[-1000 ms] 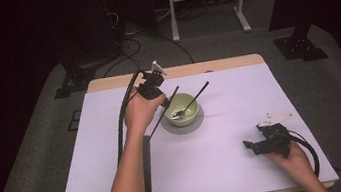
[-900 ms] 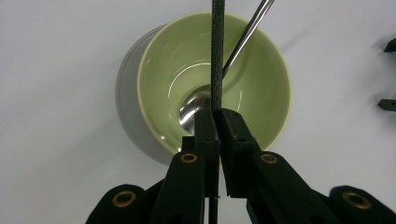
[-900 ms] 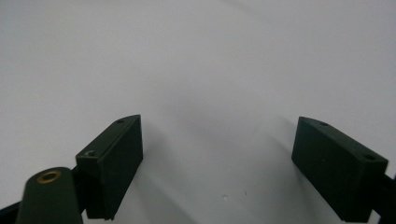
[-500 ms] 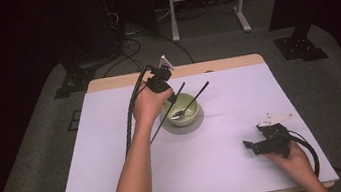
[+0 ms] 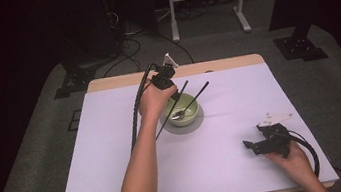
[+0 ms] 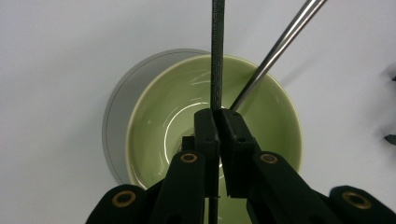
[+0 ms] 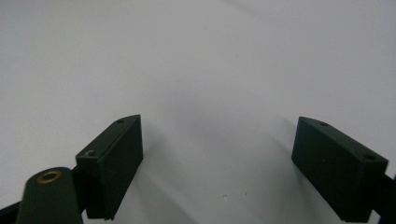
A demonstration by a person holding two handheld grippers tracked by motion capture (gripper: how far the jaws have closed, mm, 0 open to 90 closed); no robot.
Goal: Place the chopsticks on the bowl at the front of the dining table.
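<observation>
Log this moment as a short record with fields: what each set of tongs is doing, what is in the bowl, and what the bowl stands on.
left tongs: shut on a thin dark stick, held over the bowl
right tongs: open, nothing between the jaws, low over the white table cover
bowl: pale green, standing on a round grey coaster
in the bowl: a metal utensil, its handle leaning out over the rim
second stick: the high view shows two dark sticks slanting across the bowl

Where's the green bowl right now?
In the high view, the green bowl sits on a grey coaster mid-table, just right of the left claw.
</observation>
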